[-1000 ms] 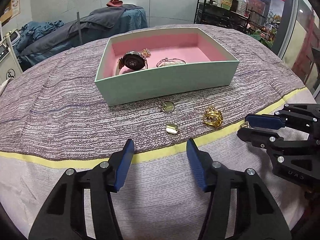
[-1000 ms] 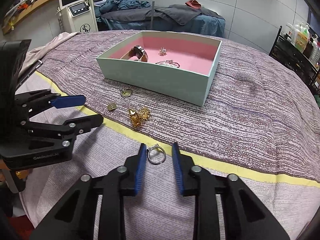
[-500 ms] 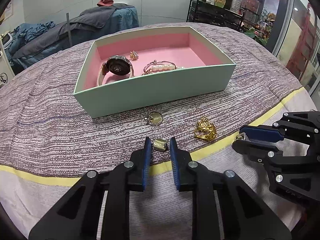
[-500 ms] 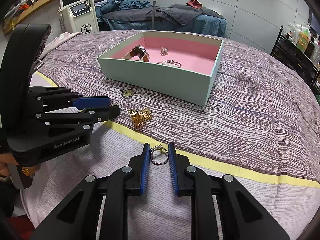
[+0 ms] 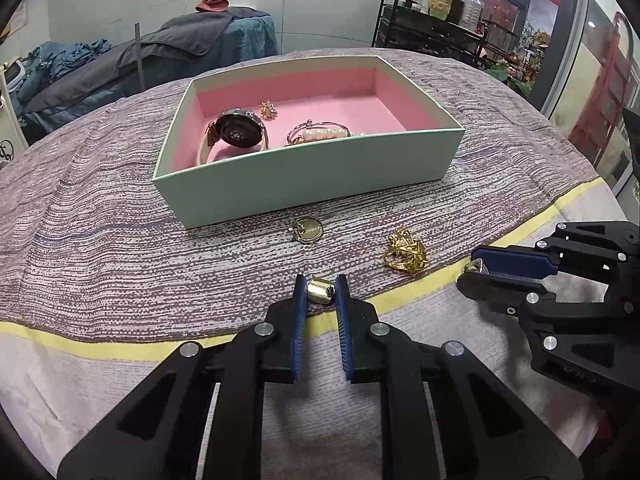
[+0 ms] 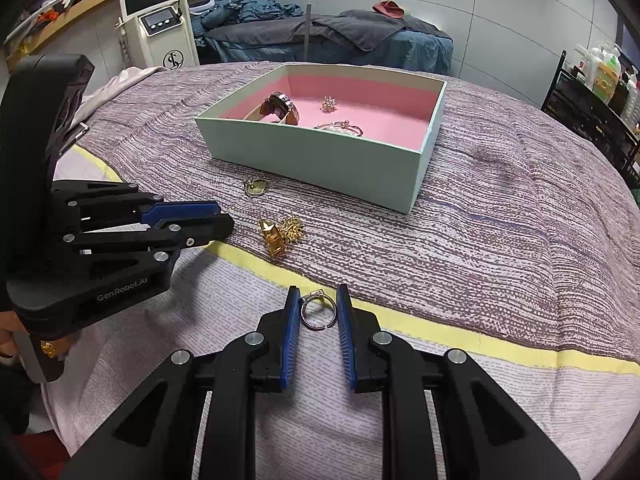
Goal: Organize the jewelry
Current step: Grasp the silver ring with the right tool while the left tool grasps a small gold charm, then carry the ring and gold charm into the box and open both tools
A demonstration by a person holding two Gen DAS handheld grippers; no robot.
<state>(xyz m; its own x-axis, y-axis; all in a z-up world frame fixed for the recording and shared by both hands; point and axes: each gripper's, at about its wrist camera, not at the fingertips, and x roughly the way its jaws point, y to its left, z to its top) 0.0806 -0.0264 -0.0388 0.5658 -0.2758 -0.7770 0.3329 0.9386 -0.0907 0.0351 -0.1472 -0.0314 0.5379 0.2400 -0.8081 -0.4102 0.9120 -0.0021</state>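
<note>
left gripper (image 5: pixel 321 290) pinching gold charm (image 5: pixel 319 291) at the yellow stripe, right gripper (image 6: pixel 318 304) pinched on silver ring (image 6: pixel 318 310), box (image 5: pixel 320 176) w/ watch (image 5: pixel 237 134) just beyond

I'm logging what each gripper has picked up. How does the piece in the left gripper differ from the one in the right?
The left gripper pinches a small solid gold charm; the right gripper pinches an open silver ring. The charm is a compact lump, the ring a thin hoop you see through. Both sit between blue pads, near the yellow stripe.
</note>
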